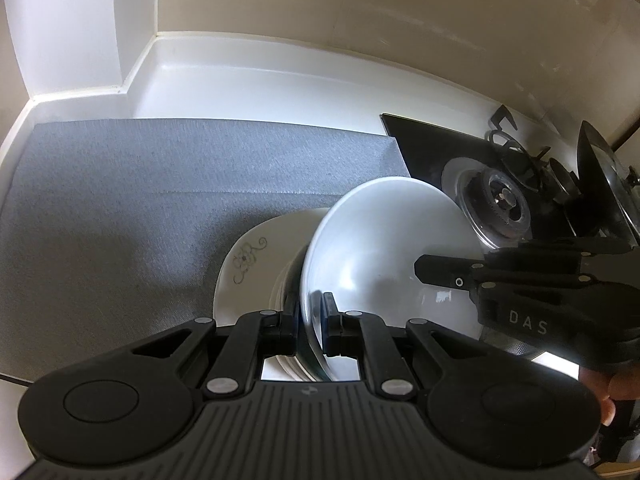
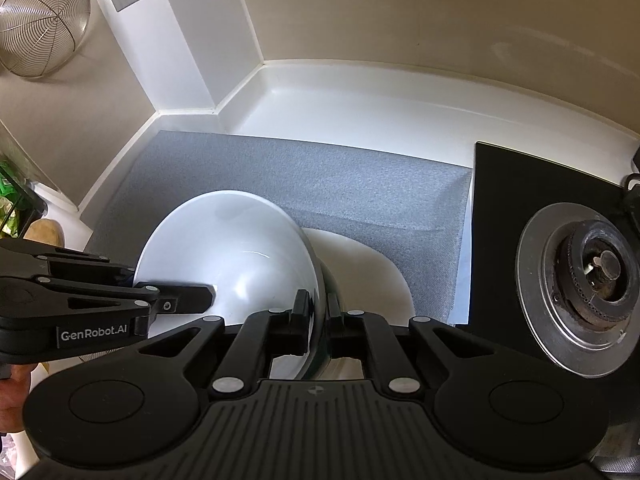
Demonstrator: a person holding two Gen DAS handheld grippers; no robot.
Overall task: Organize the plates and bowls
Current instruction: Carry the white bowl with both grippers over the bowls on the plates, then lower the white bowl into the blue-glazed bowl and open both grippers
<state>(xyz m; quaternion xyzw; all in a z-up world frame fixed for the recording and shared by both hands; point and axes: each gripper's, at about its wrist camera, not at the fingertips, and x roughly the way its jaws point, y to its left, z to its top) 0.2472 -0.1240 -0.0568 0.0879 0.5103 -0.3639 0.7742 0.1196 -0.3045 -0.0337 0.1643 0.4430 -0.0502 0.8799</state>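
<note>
Left wrist: both grippers pinch the bowl (image 1: 384,240) rim; mat (image 1: 140,184) beyond bare.

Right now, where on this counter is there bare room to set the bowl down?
The gray mat is bare toward the back wall and left corner. So is the white counter strip behind it. It is crowded near the plates under the bowl and by the stove burner.

Soft, even daylight fills both views, brightest on the white wall (image 1: 60,32) at upper left. The bowl (image 1: 380,248) carries pale glare streaks. Fisheye bending curves the desk (image 2: 360,108) edges; corners darken. Near black gripper parts look slightly soft.
</note>
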